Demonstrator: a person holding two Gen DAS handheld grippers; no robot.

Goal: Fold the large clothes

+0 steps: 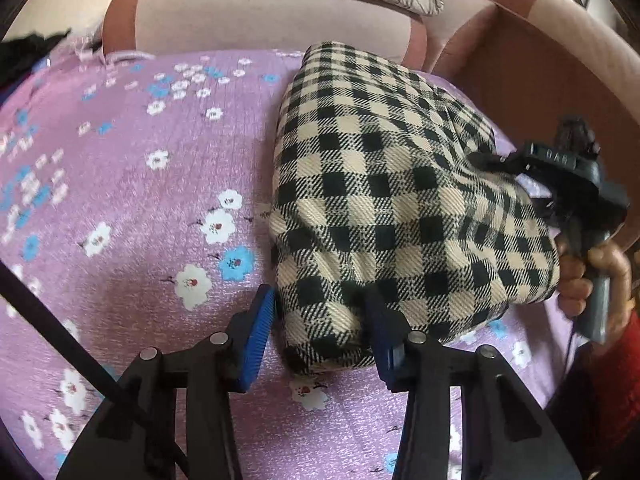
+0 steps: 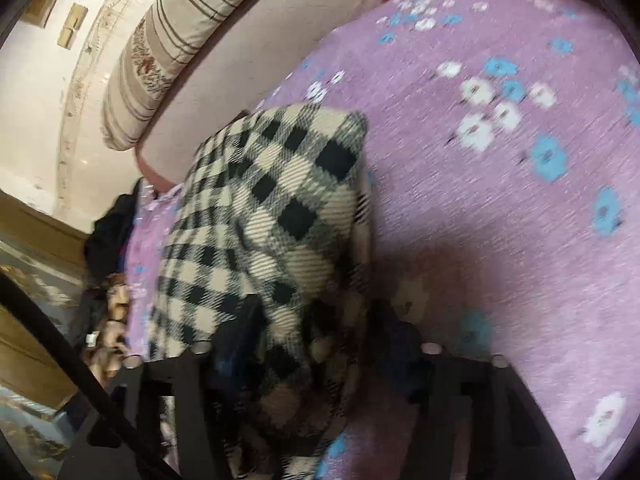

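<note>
Garment folded near sofa arm — bedspread bare leftward.

Checked garment, folded into a thick bundle on the bed

The garment is of woven cloth with a pattern of black and cream squares. It is folded several times into a compact, rounded packet with soft, bulging sides, not a flat one. It lies on the purple bedspread with white and blue flowers, toward the side near the padded pink headboard, with one narrow end close to it. The upper layer shows a few shallow creases, and a folded edge runs along one long side. In the right wrist view the garment is blurred, so its near end possibly hangs loose.
</note>
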